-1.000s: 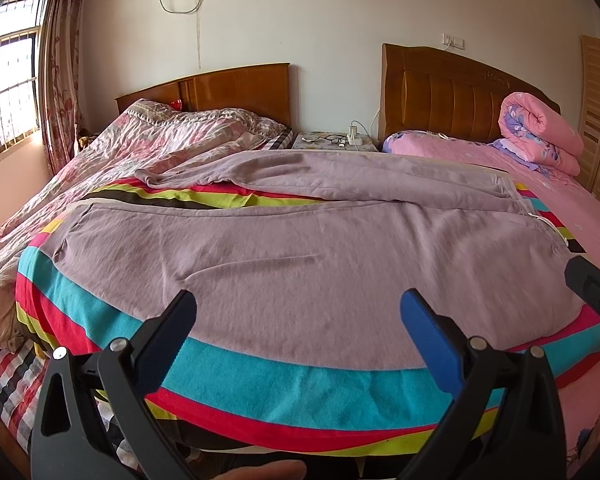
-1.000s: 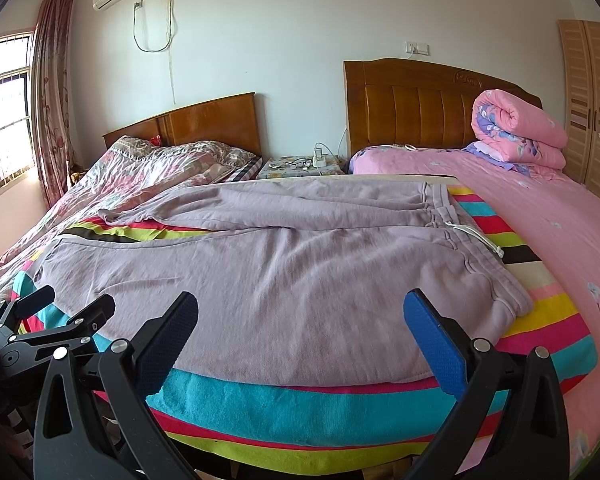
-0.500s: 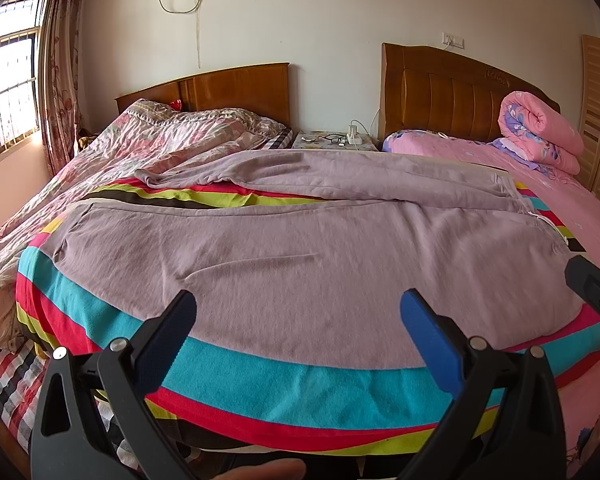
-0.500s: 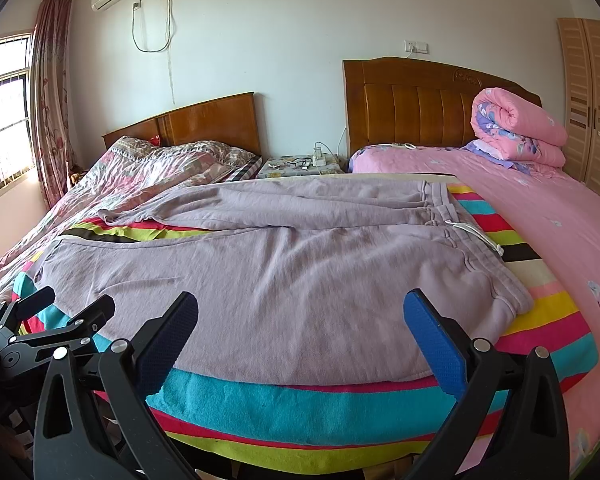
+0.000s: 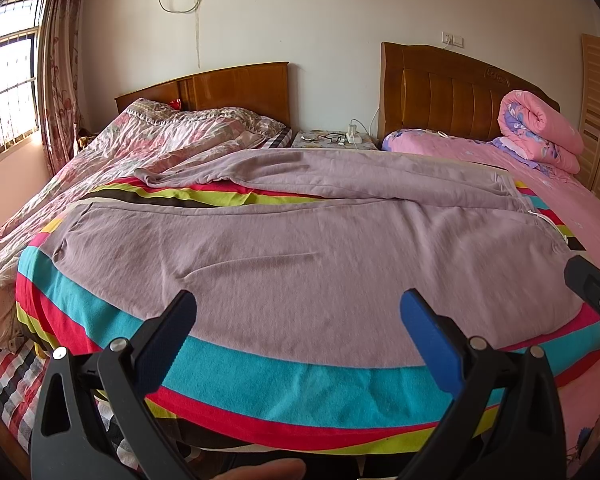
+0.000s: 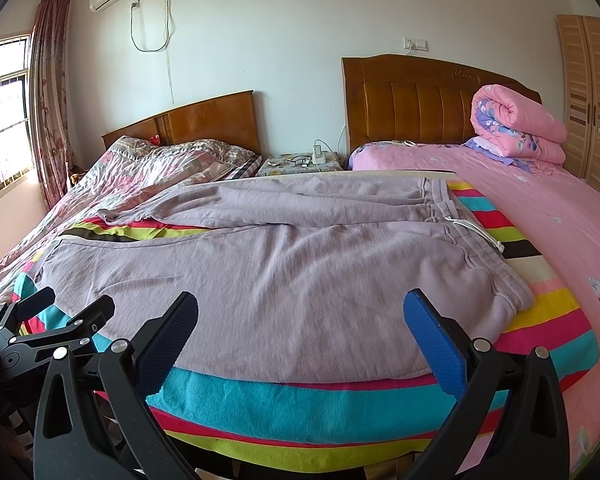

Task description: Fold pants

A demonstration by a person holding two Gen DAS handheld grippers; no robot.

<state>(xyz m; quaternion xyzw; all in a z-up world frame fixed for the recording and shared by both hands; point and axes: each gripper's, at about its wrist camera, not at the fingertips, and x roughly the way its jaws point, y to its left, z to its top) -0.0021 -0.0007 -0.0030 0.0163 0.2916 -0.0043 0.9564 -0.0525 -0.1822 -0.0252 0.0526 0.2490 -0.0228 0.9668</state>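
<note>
Lying flat beyond each claw (both agape): mauve pants [image 5: 300, 256].

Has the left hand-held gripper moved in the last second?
Yes, slightly. In the left wrist view the wooden headboard sits a little lower than before, so the left hand-held gripper tilted slightly upward. The pants lie unchanged.

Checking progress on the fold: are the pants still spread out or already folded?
Spread out. The lilac pants lie flat on the striped blanket, both legs apart, waistband to the right.
</note>
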